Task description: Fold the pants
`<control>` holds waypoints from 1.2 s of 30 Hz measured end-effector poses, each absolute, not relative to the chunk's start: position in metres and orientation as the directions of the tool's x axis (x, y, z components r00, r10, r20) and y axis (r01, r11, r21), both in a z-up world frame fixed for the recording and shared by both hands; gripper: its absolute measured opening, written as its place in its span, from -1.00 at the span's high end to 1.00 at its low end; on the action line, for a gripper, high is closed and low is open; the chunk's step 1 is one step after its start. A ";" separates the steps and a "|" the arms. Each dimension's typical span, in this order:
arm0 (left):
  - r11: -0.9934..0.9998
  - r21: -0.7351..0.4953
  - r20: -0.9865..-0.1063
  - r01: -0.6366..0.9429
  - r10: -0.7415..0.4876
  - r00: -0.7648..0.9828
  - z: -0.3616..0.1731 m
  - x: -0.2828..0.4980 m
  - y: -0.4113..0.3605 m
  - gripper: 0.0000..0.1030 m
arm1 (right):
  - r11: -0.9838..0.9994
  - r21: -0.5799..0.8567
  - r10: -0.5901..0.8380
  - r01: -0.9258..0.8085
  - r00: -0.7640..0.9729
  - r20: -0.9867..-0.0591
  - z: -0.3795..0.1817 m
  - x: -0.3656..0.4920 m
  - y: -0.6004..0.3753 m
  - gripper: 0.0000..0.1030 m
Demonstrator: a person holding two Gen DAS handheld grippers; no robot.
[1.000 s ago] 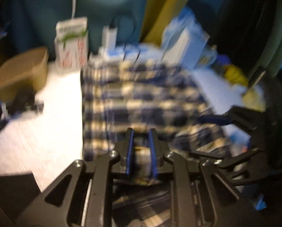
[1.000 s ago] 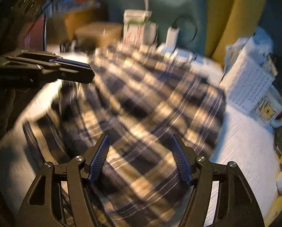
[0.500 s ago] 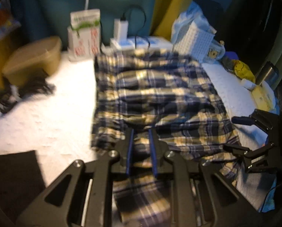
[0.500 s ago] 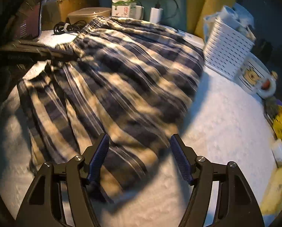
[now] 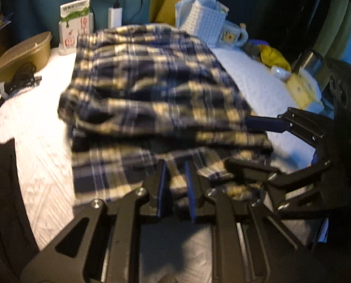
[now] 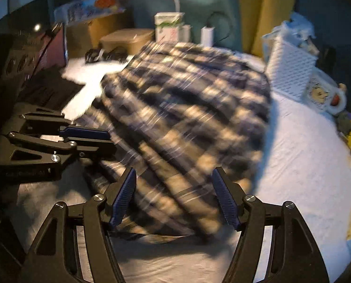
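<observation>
Lying doubled over, plaid pants (image 5: 152, 89), navy-and-cream checks, rumpled folds

From my seat the plaid pants (image 6: 187, 127) smear into streaks in the right wrist view — I can't trace their folds or hems there. In the left wrist view their near edge disappears behind the left gripper (image 5: 176, 184), so I can't see how much cloth sits between the fingers. The right gripper (image 5: 253, 141) is half cut off by the frame's edge — its body lost in darkness.
</observation>
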State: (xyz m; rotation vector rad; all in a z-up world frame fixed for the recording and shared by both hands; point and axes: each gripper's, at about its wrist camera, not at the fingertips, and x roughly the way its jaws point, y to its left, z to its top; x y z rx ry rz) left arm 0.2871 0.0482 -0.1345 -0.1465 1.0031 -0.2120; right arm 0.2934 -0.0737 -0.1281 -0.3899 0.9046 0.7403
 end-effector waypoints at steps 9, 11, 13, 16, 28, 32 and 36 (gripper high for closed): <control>0.964 -0.252 -0.800 0.088 -0.258 0.542 -0.142 0.259 0.057 0.67 | 0.712 -0.060 0.366 -0.699 0.443 -0.818 -0.136 0.269 -0.088 -0.38; 0.963 -0.255 -0.796 0.088 -0.260 0.546 -0.141 0.252 0.059 0.67 | 0.713 -0.065 0.368 -0.698 0.451 -0.813 -0.136 0.264 -0.093 -0.38; 0.964 -0.252 -0.800 0.091 -0.260 0.541 -0.140 0.246 0.061 0.67 | 0.714 -0.060 0.369 -0.698 0.447 -0.815 -0.135 0.260 -0.097 -0.38; 0.964 -0.263 -0.805 0.044 -0.244 0.541 -0.135 0.235 0.070 0.67 | 0.709 -0.049 0.368 -0.704 0.429 -0.825 -0.134 0.255 -0.104 -0.38; 0.965 -0.256 -0.704 -0.054 -0.148 0.694 -0.075 0.242 0.108 0.06 | 0.789 0.070 0.458 -0.611 0.509 -0.728 -0.073 0.299 -0.138 -0.39; 0.972 -0.234 -0.698 0.006 -0.172 0.695 -0.068 0.245 0.087 -0.24 | 0.764 0.120 0.518 -0.634 0.492 -0.699 -0.064 0.306 -0.113 -0.39; 0.984 -0.176 -0.717 -0.009 -0.122 0.686 -0.068 0.254 0.080 -0.31 | 0.752 0.109 0.526 -0.650 0.492 -0.693 -0.059 0.310 -0.098 -0.39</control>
